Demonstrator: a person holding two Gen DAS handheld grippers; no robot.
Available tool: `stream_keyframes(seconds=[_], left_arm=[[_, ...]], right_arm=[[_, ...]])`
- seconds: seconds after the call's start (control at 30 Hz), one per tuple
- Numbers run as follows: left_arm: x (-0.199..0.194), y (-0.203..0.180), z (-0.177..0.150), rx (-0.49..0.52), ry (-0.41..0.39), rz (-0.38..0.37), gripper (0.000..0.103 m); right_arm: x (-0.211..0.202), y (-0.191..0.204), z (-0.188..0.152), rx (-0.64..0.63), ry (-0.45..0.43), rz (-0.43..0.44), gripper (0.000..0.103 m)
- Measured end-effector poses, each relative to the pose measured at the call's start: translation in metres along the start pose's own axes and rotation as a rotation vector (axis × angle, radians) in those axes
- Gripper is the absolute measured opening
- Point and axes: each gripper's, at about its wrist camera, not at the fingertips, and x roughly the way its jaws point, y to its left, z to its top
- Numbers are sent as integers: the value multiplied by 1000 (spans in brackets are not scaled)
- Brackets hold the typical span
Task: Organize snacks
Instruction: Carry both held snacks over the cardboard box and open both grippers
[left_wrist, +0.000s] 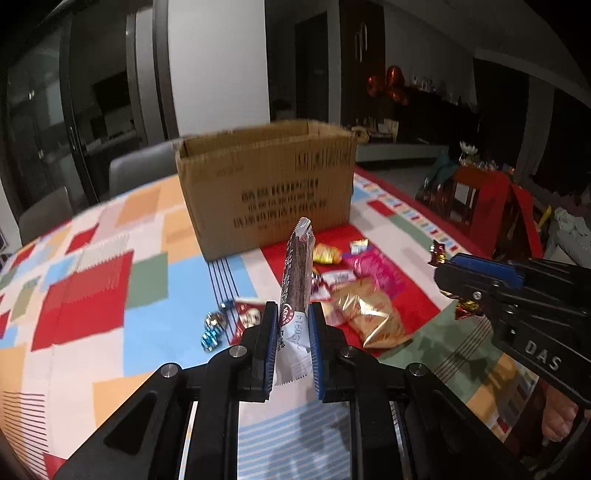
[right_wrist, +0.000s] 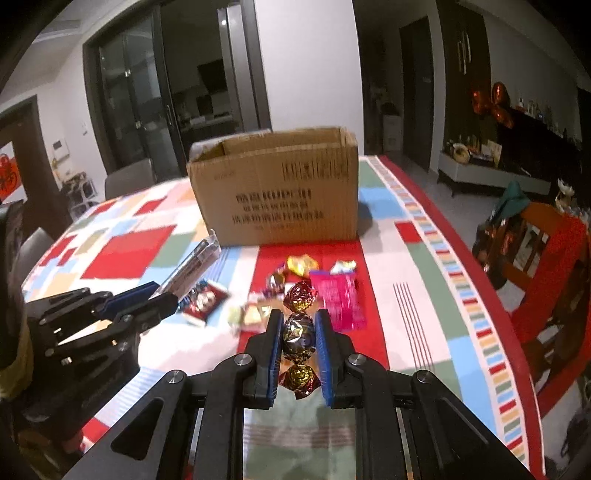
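My left gripper (left_wrist: 292, 326) is shut on the lower end of a long dark snack bar (left_wrist: 297, 273), which sticks up and forward above the table. The right wrist view shows the same bar (right_wrist: 192, 264) in the left gripper (right_wrist: 162, 295). My right gripper (right_wrist: 298, 332) is shut on the middle ball of a string of foil-wrapped candies (right_wrist: 300, 334); one ball shows ahead of the pads and one behind. From the left wrist the right gripper (left_wrist: 448, 271) is at the right, foil candy (left_wrist: 437, 253) poking out. An open cardboard box (left_wrist: 266, 184) (right_wrist: 280, 192) stands beyond both.
Loose snacks lie on the patchwork tablecloth (right_wrist: 406, 258) before the box: a pink packet (right_wrist: 338, 299), a yellow candy (right_wrist: 303, 265), a golden packet (left_wrist: 369, 314), a red-and-white packet (left_wrist: 247, 317), blue foil candies (left_wrist: 212, 330). A red chair (right_wrist: 546, 251) stands at the table's right edge.
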Motion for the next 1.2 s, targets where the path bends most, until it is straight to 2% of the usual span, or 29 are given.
stream_keyframes(seconds=[0.33, 0.73, 1.0, 1.2], left_arm=[[-23, 14, 33, -20, -93, 17, 17], [-8, 38, 89, -4, -123, 41, 17], [20, 62, 140, -29, -82, -7, 17], [45, 75, 171, -35, -16, -35, 17]], right_arm=[[-4, 8, 33, -6, -71, 42, 19], [17, 9, 99, -1, -146, 72, 19], [48, 2, 155, 20, -112, 114, 19], [75, -3, 190, 21, -62, 123, 19]])
